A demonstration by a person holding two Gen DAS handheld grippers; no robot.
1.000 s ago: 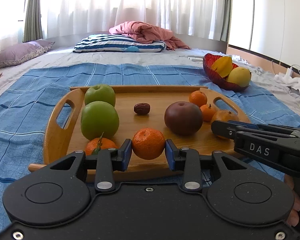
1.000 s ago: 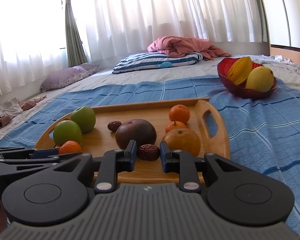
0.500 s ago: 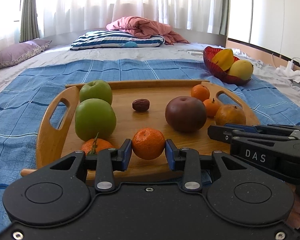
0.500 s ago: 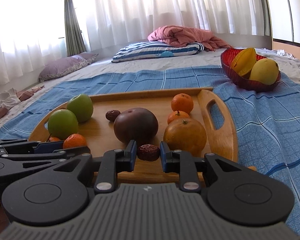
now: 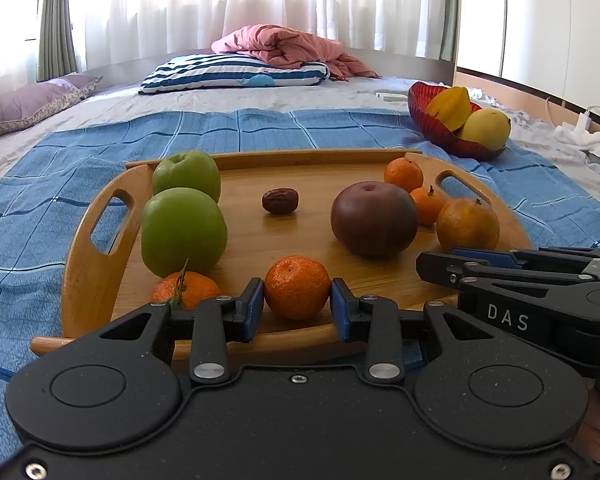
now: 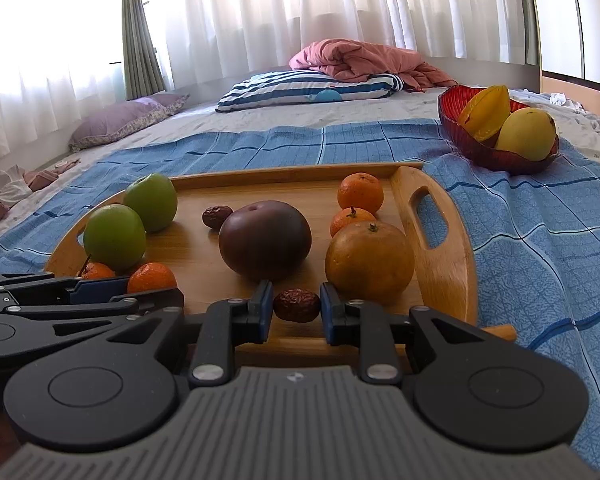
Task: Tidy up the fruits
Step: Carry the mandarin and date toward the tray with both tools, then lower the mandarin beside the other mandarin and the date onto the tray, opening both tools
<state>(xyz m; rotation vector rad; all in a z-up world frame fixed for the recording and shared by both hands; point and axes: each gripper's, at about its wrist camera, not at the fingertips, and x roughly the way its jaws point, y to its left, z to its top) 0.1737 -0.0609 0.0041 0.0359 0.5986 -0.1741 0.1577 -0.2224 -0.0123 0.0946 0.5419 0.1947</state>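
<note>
The left claw [image 5: 297,307] gripped a mandarin [image 5: 297,287] at the near edge of the wooden tray [image 5: 100,272] on the bed. The right claw [image 6: 296,312] held a dried red date [image 6: 297,305] between its blue pads, near the tray's right side, just in front of a large orange [image 6: 370,262].

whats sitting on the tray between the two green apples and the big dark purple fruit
A small brown date, alone on bare tray wood between the green apples and the dark fruit; clearest in the left wrist view.
</note>
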